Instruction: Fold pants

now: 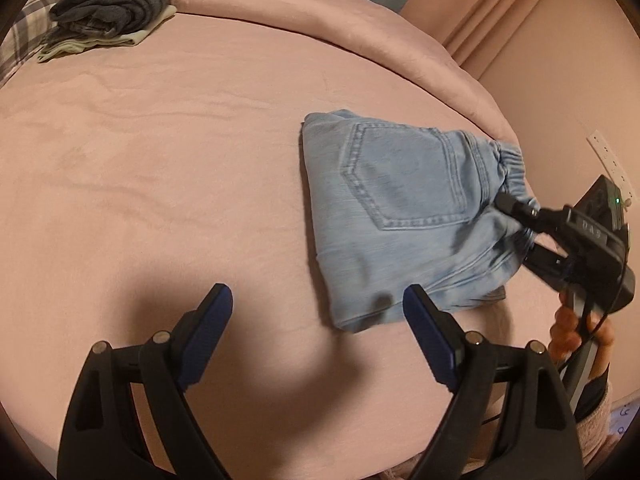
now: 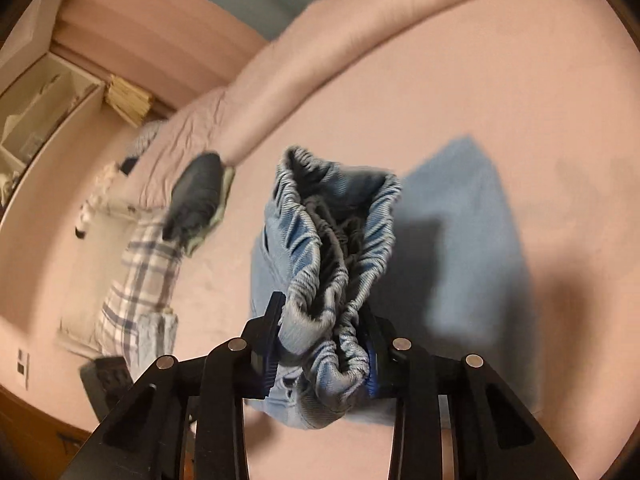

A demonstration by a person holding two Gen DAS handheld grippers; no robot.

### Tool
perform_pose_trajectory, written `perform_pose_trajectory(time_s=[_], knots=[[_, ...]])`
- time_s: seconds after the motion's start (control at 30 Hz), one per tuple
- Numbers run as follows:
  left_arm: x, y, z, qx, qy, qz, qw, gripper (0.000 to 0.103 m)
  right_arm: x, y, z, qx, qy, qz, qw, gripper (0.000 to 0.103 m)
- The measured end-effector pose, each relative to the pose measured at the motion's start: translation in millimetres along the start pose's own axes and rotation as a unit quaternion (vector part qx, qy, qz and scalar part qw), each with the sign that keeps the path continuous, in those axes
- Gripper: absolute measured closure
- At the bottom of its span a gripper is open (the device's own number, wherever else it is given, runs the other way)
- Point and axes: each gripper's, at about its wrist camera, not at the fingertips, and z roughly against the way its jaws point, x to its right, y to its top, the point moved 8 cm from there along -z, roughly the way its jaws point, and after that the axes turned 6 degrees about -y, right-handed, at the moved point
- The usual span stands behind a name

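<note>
Light blue jeans [image 1: 400,208], folded small with a back pocket facing up, lie on the pink bedspread [image 1: 160,160] right of centre in the left wrist view. My right gripper [image 1: 516,224] comes in from the right and pinches their elastic waistband. In the right wrist view that gripper [image 2: 322,312] is shut on the bunched waistband [image 2: 332,248], which is lifted off the bed, and the rest of the jeans [image 2: 464,216] trails behind. My left gripper [image 1: 317,294] stands open just short of the jeans' near corner, with nothing between its blue pads [image 1: 428,328].
A stack of dark folded clothes [image 1: 116,4] sits on a plaid cloth [image 1: 20,40] at the bed's far left; the same stack [image 2: 196,196] and plaid cloth [image 2: 140,280] appear in the right wrist view. The bed's edge and a wall outlet [image 1: 612,164] lie to the right. A hand [image 1: 580,328] holds the right gripper.
</note>
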Motion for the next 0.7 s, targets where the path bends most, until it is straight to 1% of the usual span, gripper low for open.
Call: perform_pose_trajectory(time_s=[0.03, 0.1, 0.2, 0.27, 0.3, 0.37, 0.43, 0.5, 0.53, 0.6, 0.63, 0.7], knots=[[0.5, 0.3, -0.7, -0.001, -0.001, -0.002, 1.0, 0.016, 5.6, 6.3, 5.3, 0.01, -0.011, -0.003, 1.0, 0.069], [1.7, 2.2, -3.5, -0.004, -0.001, -0.003, 1.0, 0.015, 22.5, 9.1, 9.6, 0.016, -0.021, -0.012, 1.0, 0.069], [8.8, 9.5, -12.5, -0.01, -0.005, -0.006, 0.9999, 0.015, 47.0, 2.5, 0.5, 0.01, -0.052, -0.028, 0.998, 0.069], [16.5, 16.4, -21.1, -0.014, -0.003, -0.018, 0.9997, 0.015, 64.9, -2.3, -7.1, 0.011, -0.085, -0.031, 0.996, 0.069], [22.6, 20.0, -25.9, -0.016, -0.001, -0.027, 0.9995, 0.015, 70.8, -3.8, -11.0, 0.01, -0.083, -0.037, 0.996, 0.069], [34.7, 26.9, -35.2, -0.019, 0.0, -0.044, 0.9989, 0.015, 80.4, -5.0, -15.0, -0.006, -0.051, -0.065, 0.997, 0.069], [40.0, 32.9, -41.3, -0.02, -0.001, -0.051, 0.9985, 0.015, 80.6, -2.1, -10.1, -0.021, -0.037, -0.075, 0.996, 0.065], [48.0, 38.8, -44.7, -0.014, -0.008, -0.056, 0.9983, 0.015, 74.9, 1.1, -2.0, -0.026, -0.056, -0.058, 0.996, 0.056], [51.2, 40.7, -45.4, -0.012, -0.01, -0.057, 0.9982, 0.015, 70.9, 4.0, 6.3, -0.017, -0.077, -0.039, 0.996, 0.054], [57.6, 45.2, -49.0, -0.01, -0.016, -0.059, 0.9981, 0.015, 64.9, 8.5, 18.6, 0.0, -0.109, -0.012, 0.994, 0.042], [61.2, 46.5, -51.8, -0.01, -0.016, -0.062, 0.9979, 0.015, 61.4, 12.0, 26.7, 0.013, -0.129, 0.005, 0.992, 0.041], [67.3, 50.2, -60.2, -0.013, -0.008, -0.074, 0.9971, 0.015, 52.8, 18.9, 35.5, 0.034, -0.141, 0.031, 0.989, 0.041]])
